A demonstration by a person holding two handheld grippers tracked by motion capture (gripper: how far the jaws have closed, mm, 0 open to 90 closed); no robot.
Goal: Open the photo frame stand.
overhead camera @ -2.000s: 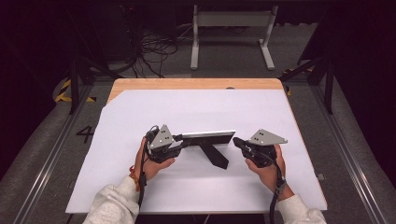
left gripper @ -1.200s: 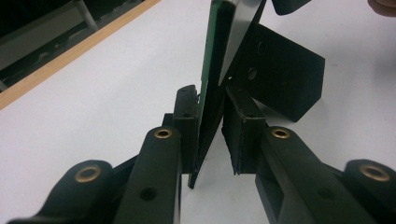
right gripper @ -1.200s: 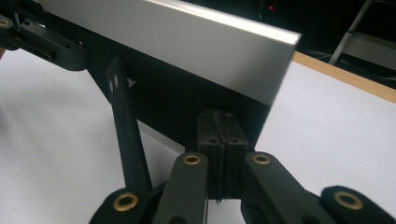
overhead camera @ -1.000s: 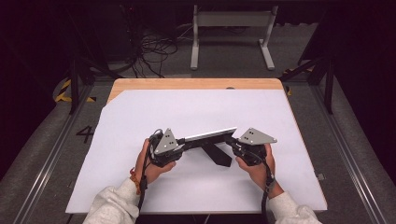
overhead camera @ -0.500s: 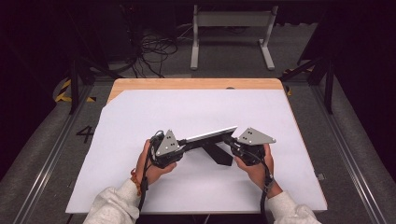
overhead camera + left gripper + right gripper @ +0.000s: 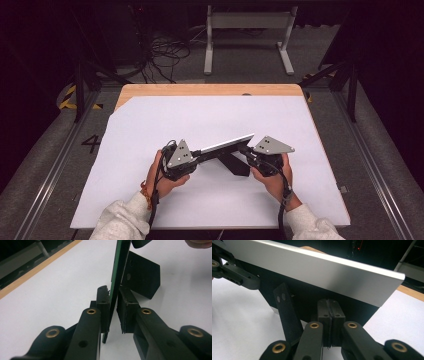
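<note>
A flat panel (image 6: 225,145) with a silver face (image 6: 324,272) and a green edge (image 6: 122,260) stands on its long edge on the white table cover, tilted. A black stand leg (image 6: 235,164) juts from its dark back (image 6: 287,310). My left gripper (image 6: 197,154) is shut on the panel's left end, and the board runs between its pads (image 6: 113,305). My right gripper (image 6: 247,150) sits at the panel's right end, behind it and beside the leg. Its pads (image 6: 328,307) are pressed together with nothing visible between them.
The white cover (image 6: 150,125) lies over a wooden tabletop (image 6: 210,90), and the panel stands near its middle front. Beyond the far edge are a metal frame (image 6: 247,30) and loose cables (image 6: 165,55) on the dark floor.
Since two seconds ago my right gripper has moved left, up to the panel's right end, and the panel's right end has tilted up. Over the last half second nothing has shifted.
</note>
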